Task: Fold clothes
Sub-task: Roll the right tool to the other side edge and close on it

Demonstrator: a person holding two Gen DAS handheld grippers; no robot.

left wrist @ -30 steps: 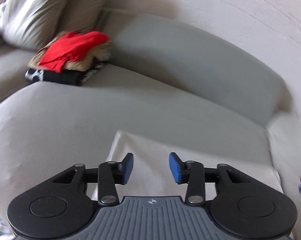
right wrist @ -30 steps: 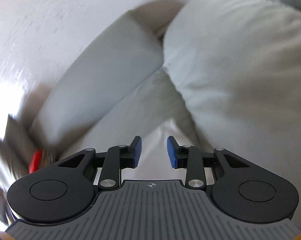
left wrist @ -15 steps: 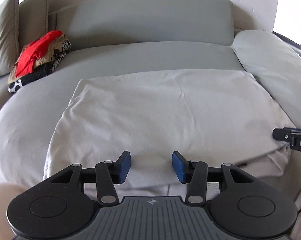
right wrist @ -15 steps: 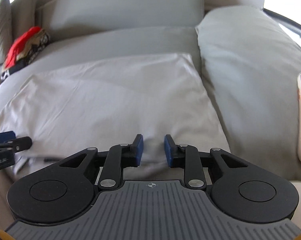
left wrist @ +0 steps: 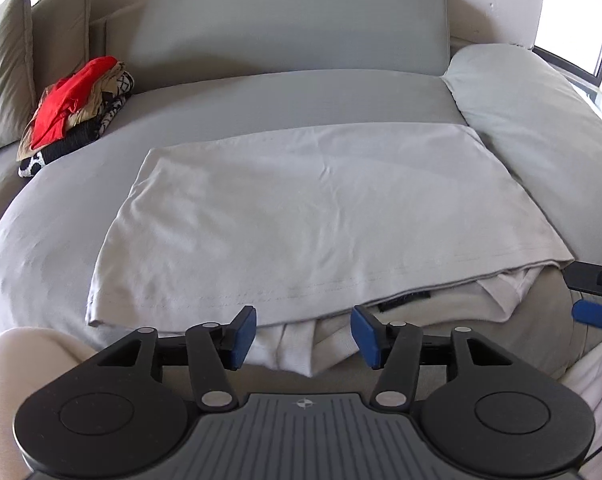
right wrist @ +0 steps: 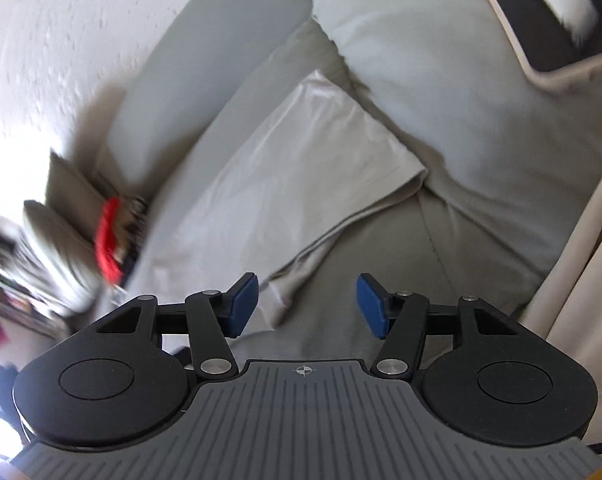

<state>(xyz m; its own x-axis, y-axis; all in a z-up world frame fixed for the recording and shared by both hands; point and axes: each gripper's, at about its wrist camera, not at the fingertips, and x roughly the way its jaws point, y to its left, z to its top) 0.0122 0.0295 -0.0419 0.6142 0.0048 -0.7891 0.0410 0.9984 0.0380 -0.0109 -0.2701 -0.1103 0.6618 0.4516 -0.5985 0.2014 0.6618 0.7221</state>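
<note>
A pale grey-white garment [left wrist: 313,216] lies folded flat on the grey sofa seat [left wrist: 285,96], its hem toward me and bunched white layers [left wrist: 301,352] showing under the near edge. My left gripper [left wrist: 305,338] stands open just in front of that hem, with nothing between its fingers. In the right wrist view, which is tilted and blurred, the same garment [right wrist: 285,184] runs diagonally, and my right gripper [right wrist: 307,306] is open near its lower corner, holding nothing. The right gripper's blue fingertip [left wrist: 597,314] shows at the left view's right edge.
A pile of folded clothes with a red piece on top [left wrist: 73,108] sits at the sofa's far left beside olive cushions [left wrist: 5,68]. A padded armrest [left wrist: 541,128] bounds the right side, with a phone-like object [right wrist: 549,20] on it. A knee [left wrist: 17,360] shows at lower left.
Both grippers have pulled back from the garment toward the sofa's front edge. The right gripper has opened wider and rolled sideways, and its view is now blurred.
</note>
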